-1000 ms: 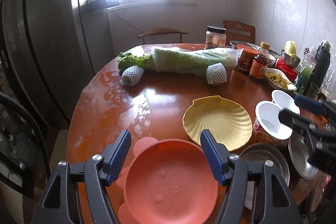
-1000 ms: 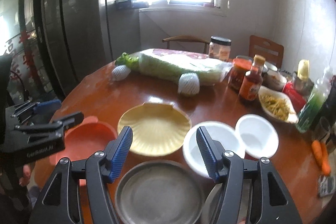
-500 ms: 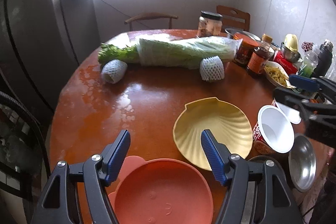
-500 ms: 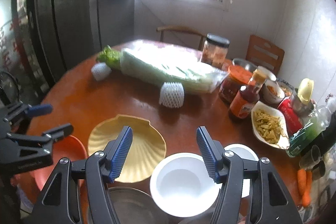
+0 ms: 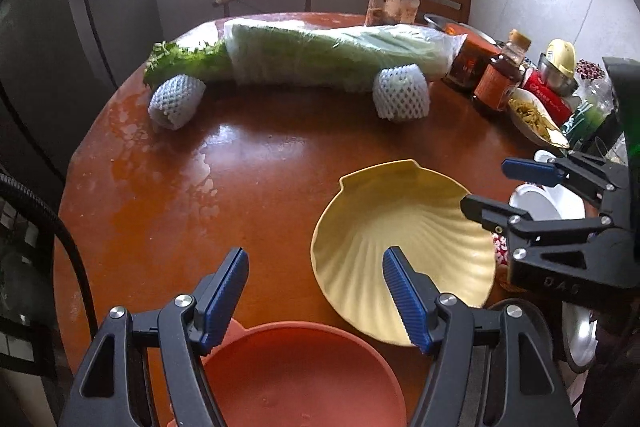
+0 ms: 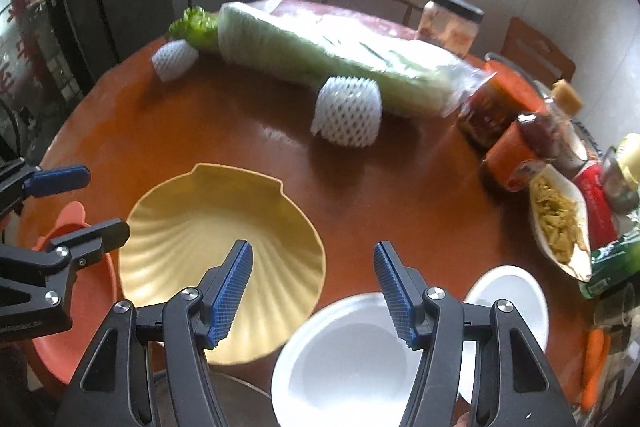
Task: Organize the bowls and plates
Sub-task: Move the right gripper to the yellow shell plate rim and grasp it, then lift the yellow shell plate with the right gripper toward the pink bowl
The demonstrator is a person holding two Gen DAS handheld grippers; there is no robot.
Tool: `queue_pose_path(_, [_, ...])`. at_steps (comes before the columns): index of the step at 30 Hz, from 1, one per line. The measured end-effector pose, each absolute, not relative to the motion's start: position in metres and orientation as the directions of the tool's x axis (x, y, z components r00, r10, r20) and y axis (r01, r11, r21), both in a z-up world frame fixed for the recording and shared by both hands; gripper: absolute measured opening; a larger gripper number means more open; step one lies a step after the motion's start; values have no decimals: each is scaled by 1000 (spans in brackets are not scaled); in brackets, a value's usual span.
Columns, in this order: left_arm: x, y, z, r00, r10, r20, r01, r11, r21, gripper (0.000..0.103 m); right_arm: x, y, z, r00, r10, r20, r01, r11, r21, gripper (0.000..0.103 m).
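- left gripper [image 5: 316, 291] hangs above the table [image 5: 248, 187], jaws apart and empty – its right pad sits over the near rim of the yellow plate [image 5: 400, 239], the left over bare wood.
- orange bowl [image 5: 304, 379] lies right under it at the near edge.
- right gripper [image 6: 312, 287] is also parted with nothing between its pads; the white bowl [image 6: 348, 355] is just below, and a second white bowl [image 6: 508, 299] touches that one's right side.
- the yellow plate rests between the orange bowl and the white bowls.
- a bagged cabbage [image 6: 332, 55] lies across the far side.
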State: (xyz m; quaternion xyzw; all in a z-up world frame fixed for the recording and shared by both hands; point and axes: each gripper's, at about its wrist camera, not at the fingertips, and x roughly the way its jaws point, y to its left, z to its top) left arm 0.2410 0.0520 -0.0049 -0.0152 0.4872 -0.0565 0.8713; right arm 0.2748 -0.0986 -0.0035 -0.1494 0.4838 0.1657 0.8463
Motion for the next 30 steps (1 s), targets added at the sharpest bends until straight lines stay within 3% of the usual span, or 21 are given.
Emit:
queue_pose_path(5, [249,53,-14,499,-120,-858,80,993,-92,69,286,-93,-20,440,127,-889,-442,892,-92,60])
queue_pose_path(9, [253,51,-18,488,-115,-865,82,993,-86,60,292,-85,-31,425,91,-901,-466,875,-132,53])
queue_pose_path(15, [256,44,-23,471,-124,-873,108,991,-82,51,298,-82,-38,418,53,-907,-481,860,-172,30])
queue_pose_path(20, [256,40,-27,458,-124,-880,127,989,-73,42,300,-82,-42,400,58,-914,-487,859,-159,21])
queue_pose_path(23, [257,38,-31,443,-125,-888,132,989,-73,35,300,-79,-42,404,54,-913,-486,859,-164,21])
queue_pose_path(30, [254,41,-24,478,-105,-872,114,992,-56,31,297,-76,-33,430,70,-900,-474,866,-159,19])
